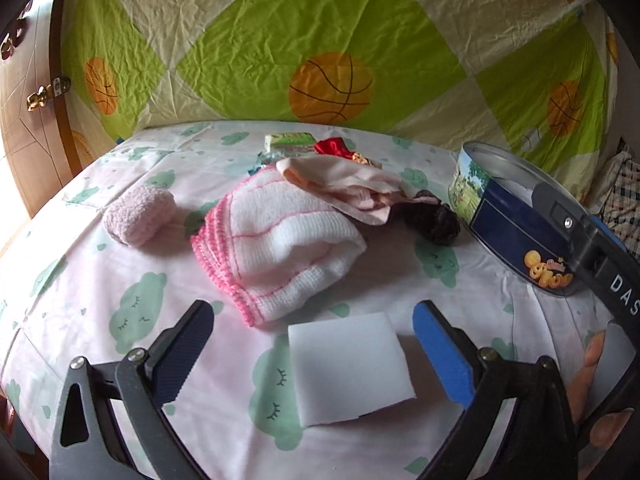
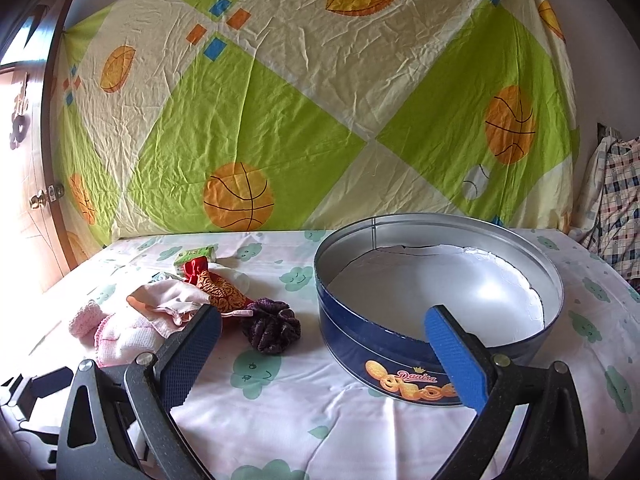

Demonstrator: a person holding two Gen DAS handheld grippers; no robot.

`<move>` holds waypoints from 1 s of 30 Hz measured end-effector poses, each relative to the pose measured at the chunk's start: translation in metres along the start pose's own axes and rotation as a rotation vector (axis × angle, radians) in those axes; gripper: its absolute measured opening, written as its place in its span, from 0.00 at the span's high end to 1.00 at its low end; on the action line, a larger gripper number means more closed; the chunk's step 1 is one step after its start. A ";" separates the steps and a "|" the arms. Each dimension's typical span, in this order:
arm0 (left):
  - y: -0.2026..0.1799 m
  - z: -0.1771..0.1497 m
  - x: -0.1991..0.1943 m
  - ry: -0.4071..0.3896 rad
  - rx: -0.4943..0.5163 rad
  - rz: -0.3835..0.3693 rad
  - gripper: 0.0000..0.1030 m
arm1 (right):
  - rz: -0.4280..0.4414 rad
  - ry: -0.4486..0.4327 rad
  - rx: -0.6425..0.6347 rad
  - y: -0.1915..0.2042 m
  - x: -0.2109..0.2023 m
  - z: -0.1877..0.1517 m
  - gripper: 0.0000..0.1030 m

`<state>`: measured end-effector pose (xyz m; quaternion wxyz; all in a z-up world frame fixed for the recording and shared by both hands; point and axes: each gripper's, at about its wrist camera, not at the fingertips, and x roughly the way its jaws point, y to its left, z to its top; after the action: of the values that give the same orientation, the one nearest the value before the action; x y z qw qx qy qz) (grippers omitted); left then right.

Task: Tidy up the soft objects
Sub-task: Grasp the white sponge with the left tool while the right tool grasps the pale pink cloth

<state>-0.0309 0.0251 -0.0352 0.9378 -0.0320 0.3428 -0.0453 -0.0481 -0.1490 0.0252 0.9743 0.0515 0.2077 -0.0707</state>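
My left gripper (image 1: 312,312) stands open low over the bed, with a white sponge block (image 1: 348,368) lying flat between its fingers; neither pad touches it. Beyond it lie a pink-and-white knitted cloth (image 1: 280,248), a fuzzy pink roll (image 1: 138,214), a peach cloth pouch (image 1: 344,188) and a dark purple scrunchie (image 1: 438,222). My right gripper (image 2: 324,316) is open and empty in front of the round blue cookie tin (image 2: 440,220), which has nothing inside. The scrunchie (image 2: 272,326) and a red-gold pouch (image 2: 218,286) lie to the tin's left.
The bed sheet (image 1: 132,312) with green cloud prints carries everything. A small green box (image 1: 290,140) sits at the back by the hanging basketball-print cloth (image 1: 280,40). A wooden door (image 1: 28,120) stands at left, checked fabric (image 2: 620,208) at right. A person's fingers (image 1: 596,364) show at right.
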 end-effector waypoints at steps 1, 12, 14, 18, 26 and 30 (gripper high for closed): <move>-0.004 -0.001 0.004 0.025 0.006 -0.005 0.08 | 0.004 0.000 0.005 -0.001 0.000 0.001 0.01; 0.004 -0.009 0.024 0.142 -0.054 -0.080 0.46 | 0.046 0.006 0.011 0.000 0.001 -0.001 0.09; 0.009 -0.008 0.022 0.142 -0.066 -0.118 0.47 | 0.070 0.023 -0.009 0.004 0.005 -0.001 0.21; 0.024 -0.004 0.018 0.119 -0.105 -0.175 0.47 | 0.152 0.104 -0.017 0.010 0.024 -0.001 0.46; 0.054 0.010 -0.025 -0.121 -0.094 -0.166 0.47 | 0.382 0.260 0.090 0.045 0.076 0.016 0.40; 0.065 0.017 -0.044 -0.242 -0.073 -0.161 0.47 | 0.379 0.302 0.070 0.074 0.100 0.018 0.27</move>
<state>-0.0489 0.0949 0.0002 0.9638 -0.0987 0.2251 -0.1036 0.0615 -0.0902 0.0055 0.9257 0.1334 0.3350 0.1146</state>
